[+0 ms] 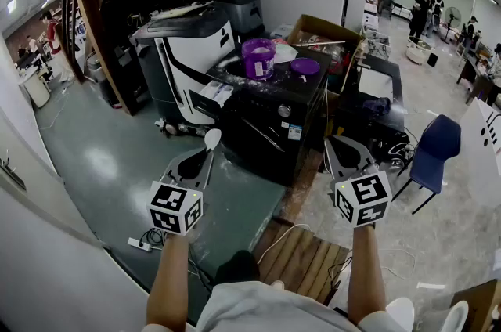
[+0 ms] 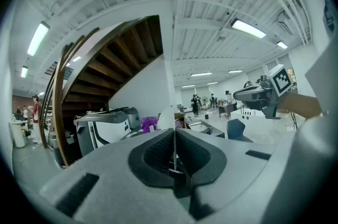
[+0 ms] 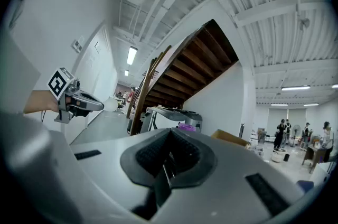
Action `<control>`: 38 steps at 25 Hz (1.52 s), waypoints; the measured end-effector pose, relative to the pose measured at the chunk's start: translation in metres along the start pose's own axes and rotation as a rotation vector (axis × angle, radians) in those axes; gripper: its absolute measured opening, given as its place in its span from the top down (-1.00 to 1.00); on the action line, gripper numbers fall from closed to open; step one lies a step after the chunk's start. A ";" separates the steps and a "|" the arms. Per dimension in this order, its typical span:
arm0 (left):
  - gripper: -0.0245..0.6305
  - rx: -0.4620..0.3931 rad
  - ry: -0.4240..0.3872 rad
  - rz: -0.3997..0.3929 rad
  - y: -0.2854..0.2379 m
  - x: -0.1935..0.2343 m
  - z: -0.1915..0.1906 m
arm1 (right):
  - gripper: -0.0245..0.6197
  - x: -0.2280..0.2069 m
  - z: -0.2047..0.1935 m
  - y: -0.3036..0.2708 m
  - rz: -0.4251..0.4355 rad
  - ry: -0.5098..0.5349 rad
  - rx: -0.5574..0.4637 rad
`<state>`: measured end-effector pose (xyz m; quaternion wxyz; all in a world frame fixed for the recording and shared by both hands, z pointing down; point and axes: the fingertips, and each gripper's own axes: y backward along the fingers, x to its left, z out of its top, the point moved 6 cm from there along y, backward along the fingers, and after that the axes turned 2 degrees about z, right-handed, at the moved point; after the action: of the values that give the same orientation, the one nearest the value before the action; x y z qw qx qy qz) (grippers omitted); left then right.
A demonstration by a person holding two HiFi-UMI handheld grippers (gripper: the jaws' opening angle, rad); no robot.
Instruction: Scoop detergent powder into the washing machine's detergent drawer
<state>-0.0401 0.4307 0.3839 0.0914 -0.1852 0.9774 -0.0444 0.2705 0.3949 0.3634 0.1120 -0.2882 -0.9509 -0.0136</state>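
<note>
The purple detergent tub [image 1: 258,58] stands open on the black washing machine's [image 1: 275,127] top near its left edge, with its lid [image 1: 304,66] beside it. The drawer [image 1: 213,93] juts out below that edge. The left claw [image 1: 207,153] pinches a white spoon [image 1: 211,138], well short of the tub. The right claw [image 1: 338,144] is pressed together, empty. Scooping looks not yet begun; next, the spoon must reach the tub's mouth.
</note>
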 end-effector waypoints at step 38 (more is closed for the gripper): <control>0.88 0.013 0.013 -0.138 -0.403 0.334 0.062 | 0.95 -0.150 0.060 -0.458 -0.121 -0.065 0.045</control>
<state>-0.1911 -0.0697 0.3178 0.0829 -0.2513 0.9626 -0.0579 0.1271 -0.0632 0.2892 0.0866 -0.2276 -0.9698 0.0105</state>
